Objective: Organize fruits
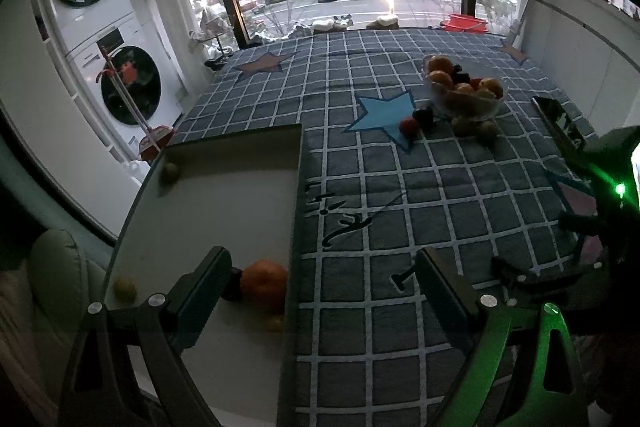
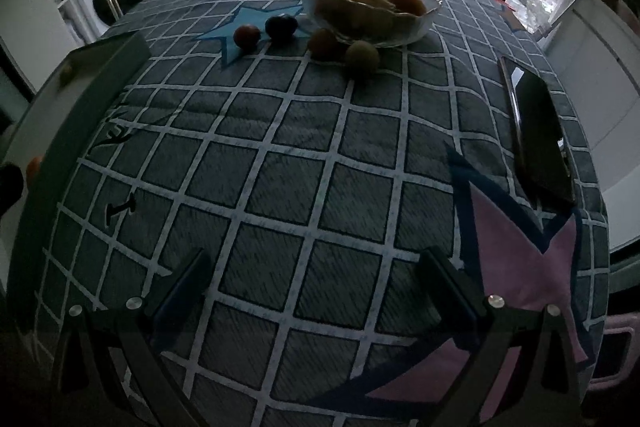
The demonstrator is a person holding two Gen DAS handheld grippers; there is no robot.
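Note:
A glass bowl [image 1: 464, 99] [image 2: 364, 15] of oranges and dark plums stands on the checked cloth toward the window. In front of it lie a red fruit [image 2: 247, 35], a dark plum [image 2: 281, 27], a brownish fruit [image 2: 324, 43] and a green one [image 2: 362, 55]. A pale tray [image 1: 224, 195] at the left holds an orange [image 1: 264, 285] and small green fruits [image 1: 125, 289]. My left gripper [image 1: 320, 271] is open and straddles the tray's right rim, with the orange beside its left finger. My right gripper [image 2: 320, 271] hangs open over bare cloth, well short of the bowl.
A dark phone [image 2: 540, 131] lies near the table's right edge. A stacked washer and dryer [image 1: 120, 83] stand left of the table, and a window with slippers and a red basin [image 1: 466, 23] lies beyond it. The cloth drops off at the right.

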